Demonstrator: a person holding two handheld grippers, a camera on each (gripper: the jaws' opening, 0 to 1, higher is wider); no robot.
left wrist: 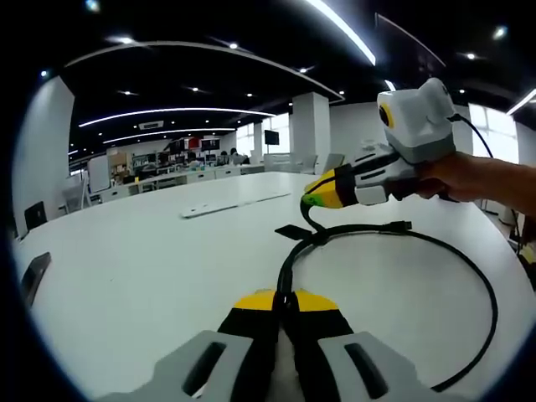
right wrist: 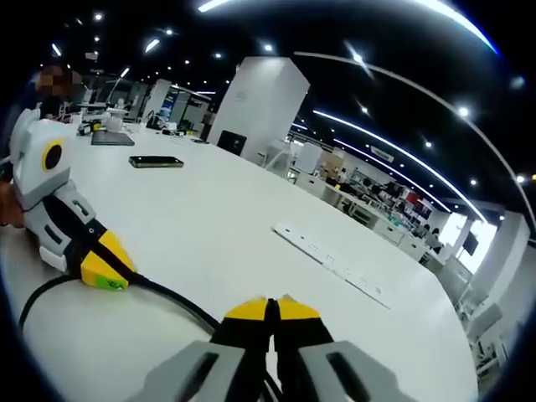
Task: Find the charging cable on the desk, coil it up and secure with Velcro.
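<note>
Cable (left wrist: 469,268), black, looped, both tools gripping.

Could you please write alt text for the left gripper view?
The left tongs are shut on a black charging cable that loops across a white table. The right tongs grip the same cable farther along, beside its Velcro strap.

A large open office has a black ceiling with long light strips (left wrist: 343,29), white pillars (right wrist: 255,105), bright windows (left wrist: 494,126) and rows of distant desks (left wrist: 167,177) behind a wide white table (left wrist: 151,251).
</note>
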